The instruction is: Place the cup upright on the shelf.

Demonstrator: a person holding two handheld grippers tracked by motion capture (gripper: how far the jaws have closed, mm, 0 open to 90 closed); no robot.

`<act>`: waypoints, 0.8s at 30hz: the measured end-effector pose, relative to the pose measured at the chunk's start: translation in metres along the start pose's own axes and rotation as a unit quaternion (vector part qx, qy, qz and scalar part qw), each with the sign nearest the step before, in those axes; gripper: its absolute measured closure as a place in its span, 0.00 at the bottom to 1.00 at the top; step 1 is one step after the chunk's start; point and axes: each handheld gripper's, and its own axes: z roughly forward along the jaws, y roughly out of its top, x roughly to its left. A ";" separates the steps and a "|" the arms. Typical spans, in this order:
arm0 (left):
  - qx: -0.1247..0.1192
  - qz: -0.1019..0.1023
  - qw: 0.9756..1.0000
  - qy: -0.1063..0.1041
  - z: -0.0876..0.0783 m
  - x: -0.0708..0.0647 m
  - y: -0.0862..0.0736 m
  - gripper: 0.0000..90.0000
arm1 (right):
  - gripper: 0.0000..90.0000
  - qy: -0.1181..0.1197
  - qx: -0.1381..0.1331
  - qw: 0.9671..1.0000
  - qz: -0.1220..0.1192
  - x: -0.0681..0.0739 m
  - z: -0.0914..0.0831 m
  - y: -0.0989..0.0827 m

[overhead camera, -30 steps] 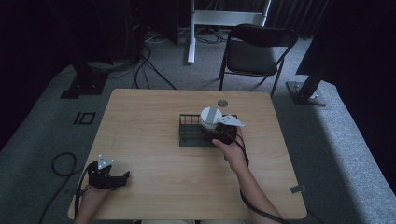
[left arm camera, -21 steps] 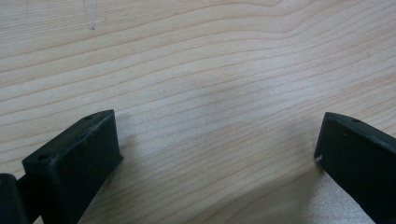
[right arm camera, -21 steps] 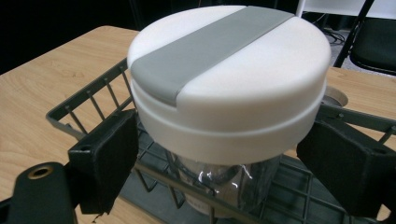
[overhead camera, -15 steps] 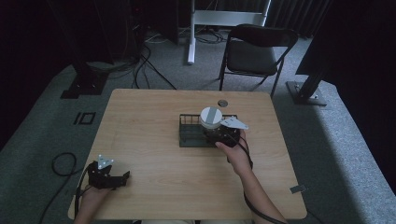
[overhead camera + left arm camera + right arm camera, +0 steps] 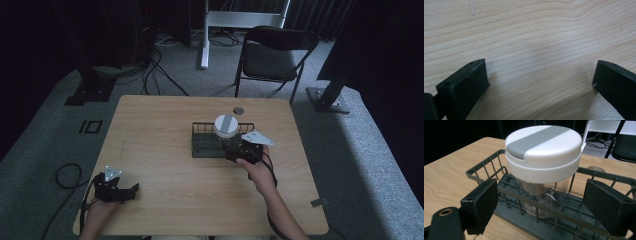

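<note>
A clear jar (image 5: 226,126) with a white lid crossed by a grey band (image 5: 544,147) stands upright inside a dark wire basket (image 5: 202,144) near the middle of the wooden table (image 5: 160,125). My right gripper (image 5: 234,149) is open just in front of the basket's near rim (image 5: 486,163). Its jaws stand wide on either side of the jar, apart from it, with nothing held. At the table's front left corner my left gripper (image 5: 131,190) rests low over bare wood. It is open (image 5: 540,72) with nothing between the jaws.
A small round brown disc (image 5: 238,110) lies on the table behind the basket. A black folding chair (image 5: 272,55) stands beyond the far edge. Cables and stand bases lie on the grey carpet around the table.
My right gripper has drawn back a little from the jar toward the near right. The jar stays upright in the basket, and the left gripper has not moved.
</note>
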 end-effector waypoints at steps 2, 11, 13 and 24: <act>0.000 0.000 1.000 0.000 0.000 0.000 0.000 0.00 | 0.14 0.003 -0.003 1.000 0.001 0.001 -0.004 0.000; 0.000 0.000 1.000 0.000 0.000 0.000 0.000 0.00 | 0.14 -0.005 -0.005 1.000 0.003 -0.007 -0.019 -0.009; 0.000 0.000 1.000 0.000 0.000 0.000 0.000 0.00 | 0.14 -0.008 -0.006 1.000 0.004 -0.008 -0.021 -0.011; 0.000 0.001 1.000 0.000 0.000 0.000 0.000 0.00 | 0.14 -0.024 0.009 1.000 -0.007 -0.018 -0.032 -0.026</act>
